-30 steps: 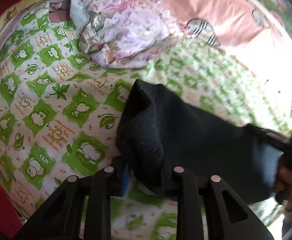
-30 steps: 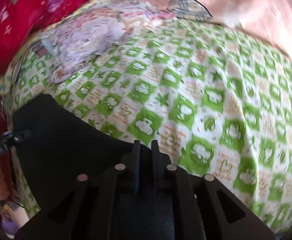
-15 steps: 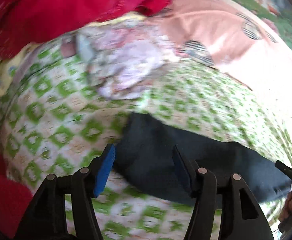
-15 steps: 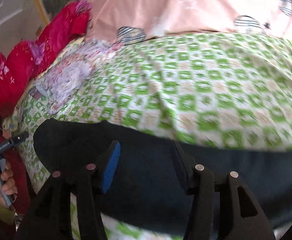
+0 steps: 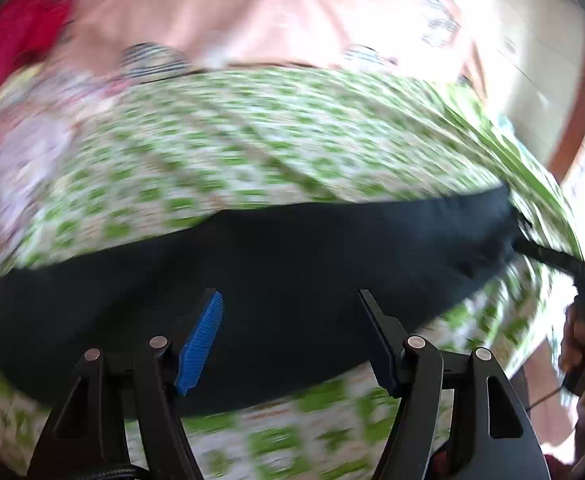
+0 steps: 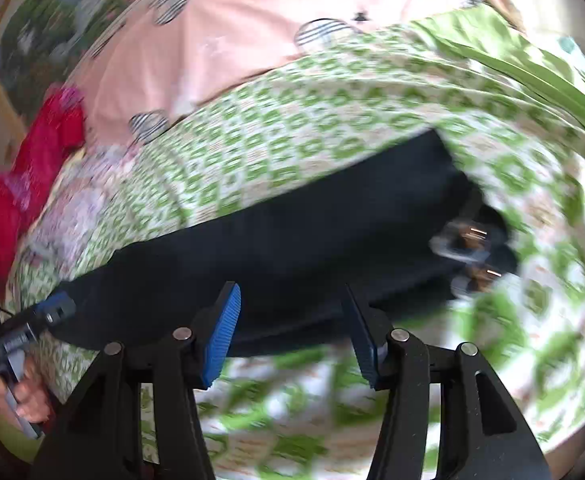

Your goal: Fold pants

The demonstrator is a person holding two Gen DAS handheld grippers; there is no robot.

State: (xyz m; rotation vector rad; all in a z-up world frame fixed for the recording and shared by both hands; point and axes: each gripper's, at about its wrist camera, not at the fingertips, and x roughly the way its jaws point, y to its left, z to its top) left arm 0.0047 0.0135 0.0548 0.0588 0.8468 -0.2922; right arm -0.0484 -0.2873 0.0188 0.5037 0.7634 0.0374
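Left wrist view: the left gripper (image 5: 290, 332) is spreading wider, nothing pinched, hovering over soft dark pants (image 5: 252, 280) lying as a long band crosswise just ahead on the green-checked bed (image 5: 272, 140).

Right wrist view: the right gripper (image 6: 290, 326) is sitting spread and empty, the pants (image 6: 292, 232) running left-to-right ahead, tilting up rightward.

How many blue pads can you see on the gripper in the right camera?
2. One blue pad sits inside the left finger, the other inside the right finger, both over the dark pants.
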